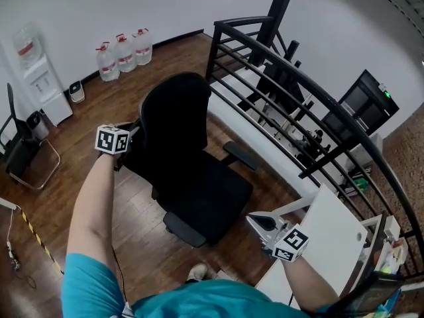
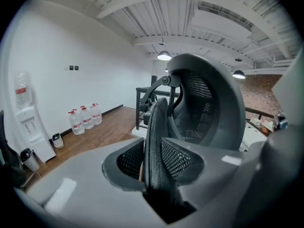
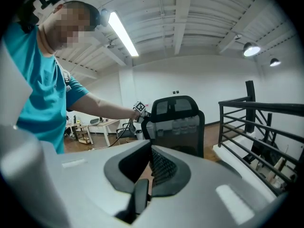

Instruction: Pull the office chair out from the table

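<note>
L tool (image 1: pixel 132 136) is clenched on the office chair's (image 1: pixel 192 177) backrest (image 1: pixel 175 118) at its left edge. The L gripper view shows the thin mesh rim pinched between the pads, w/ the curved back rising just beyond. The arm reaches out from the person's teal sleeve (image 1: pixel 93 287) to the chair.

R tool (image 1: pixel 257 222) hangs by the front corner of the seat, jaws drawn together w/ nothing in them. It touches neither chair nor bench. Its own view looks across at the backrest from the other side, L arm visible beside it.

Chair stands on the wood floor (image 1: pixel 132 211), seat facing the black railing (image 1: pixel 298 91) and the white ledge below it. The R armrest (image 1: pixel 242 156) is near that ledge. The white bench (image 1: pixel 331 237) sits lower right – apart from the chair, strip of floor between.

Bkgd: three water bottles (image 1: pixel 124 53) against the far wall, water dispenser (image 1: pixel 40 78) left of them – all well clear of the chair.
</note>
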`<state>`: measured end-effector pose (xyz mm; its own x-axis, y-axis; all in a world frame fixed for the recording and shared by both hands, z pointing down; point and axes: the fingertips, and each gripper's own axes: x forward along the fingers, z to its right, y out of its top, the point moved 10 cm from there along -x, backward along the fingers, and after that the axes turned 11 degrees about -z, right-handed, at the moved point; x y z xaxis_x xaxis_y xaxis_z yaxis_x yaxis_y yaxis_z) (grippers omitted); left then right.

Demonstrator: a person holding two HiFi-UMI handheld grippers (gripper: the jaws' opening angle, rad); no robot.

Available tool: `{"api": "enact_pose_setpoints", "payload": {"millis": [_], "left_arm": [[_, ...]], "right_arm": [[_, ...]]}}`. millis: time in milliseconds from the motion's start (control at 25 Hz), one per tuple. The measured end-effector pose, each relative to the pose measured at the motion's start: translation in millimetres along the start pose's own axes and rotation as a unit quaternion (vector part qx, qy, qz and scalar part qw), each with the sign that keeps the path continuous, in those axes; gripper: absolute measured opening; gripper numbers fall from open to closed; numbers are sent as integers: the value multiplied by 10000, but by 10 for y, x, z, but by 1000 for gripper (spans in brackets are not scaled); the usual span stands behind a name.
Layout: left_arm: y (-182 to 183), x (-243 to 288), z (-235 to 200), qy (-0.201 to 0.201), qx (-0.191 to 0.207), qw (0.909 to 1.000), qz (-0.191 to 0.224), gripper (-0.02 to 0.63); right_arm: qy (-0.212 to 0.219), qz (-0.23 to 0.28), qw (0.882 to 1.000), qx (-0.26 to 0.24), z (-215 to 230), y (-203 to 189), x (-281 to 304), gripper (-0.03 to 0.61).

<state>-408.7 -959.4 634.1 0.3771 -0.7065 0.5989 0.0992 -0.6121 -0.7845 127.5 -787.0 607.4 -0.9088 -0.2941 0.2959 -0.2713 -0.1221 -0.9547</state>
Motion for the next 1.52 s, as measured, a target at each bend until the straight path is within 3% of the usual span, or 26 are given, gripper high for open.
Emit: {"api": "enact_pose_setpoints", "payload": {"millis": [80,280,320,400,520,640,800,1000,1240,1400,1520], "left_arm": [[-5,44,24,69,-15,10000,-39,98],[438,-43,93,129,-163,9998,-18,118],[425,-70,66,152,-191,9997,70,151],[276,-188,62,363,-208,9982,423,233],[-173,-535,243,861,-291,9906,1023,249],[-808,-778,471,1025,-152,9899,967,236],[-1650,-488,1138,25,141,9916,1286,134],[-2537,-13,2554,-1167,-460,9844,1234,69],[-2851,-267,4554,-2348,-393,9605,1439,25],[-2977,-663,5610,-2685,229,9526,1414,25],[-3033,-1023,6136,-3010,626,9405,1450,26]], "right_arm": [[-7,-28,10000,11,9,-81,-73,-2],[-41,-103,9998,140,277,291,-348,-2],[-71,-95,9998,143,268,315,-359,-2],[-146,-54,9998,113,198,281,-444,-2],[-284,19,9996,78,117,117,-751,-2],[-521,49,9986,94,43,-24,-1017,-2],[-819,61,9966,82,-163,-188,-1426,-2],[-1183,190,9927,119,-621,-508,-2172,-2],[-1529,378,9873,182,-1479,-961,-3271,-2],[-1698,454,9842,193,-2101,-1231,-3949,-2],[-1846,434,9816,205,-2583,-1326,-4299,-2]]}}
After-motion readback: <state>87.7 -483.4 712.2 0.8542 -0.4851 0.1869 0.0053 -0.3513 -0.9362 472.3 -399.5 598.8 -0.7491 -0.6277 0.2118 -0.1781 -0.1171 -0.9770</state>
